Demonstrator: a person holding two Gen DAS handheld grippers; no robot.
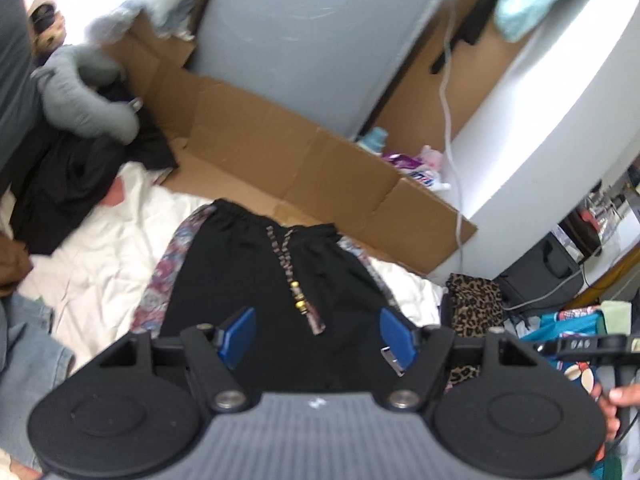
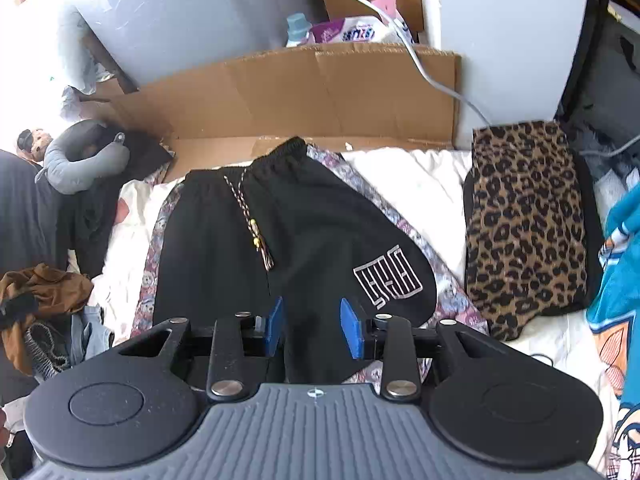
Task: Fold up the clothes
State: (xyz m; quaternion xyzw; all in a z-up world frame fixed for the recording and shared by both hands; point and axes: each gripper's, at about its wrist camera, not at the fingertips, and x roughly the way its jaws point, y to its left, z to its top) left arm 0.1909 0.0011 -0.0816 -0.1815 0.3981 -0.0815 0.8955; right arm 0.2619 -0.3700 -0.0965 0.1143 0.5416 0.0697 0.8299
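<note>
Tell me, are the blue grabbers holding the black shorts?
No. The left gripper and right gripper both hang open above the black drawstring shorts, holding nothing.

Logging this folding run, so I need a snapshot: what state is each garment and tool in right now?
Black shorts: spread flat on the bed, drawstring loose on top, not yet folded.
Leopard-print garment: folded, lying right of the shorts.
Left tool: open, empty, above the shorts.
Right tool: open, empty.
Brown garment: crumpled.

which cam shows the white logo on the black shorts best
The right wrist view: the white logo sits sharp and whole on the black shorts. The left wrist view shows the shorts but no logo.
</note>
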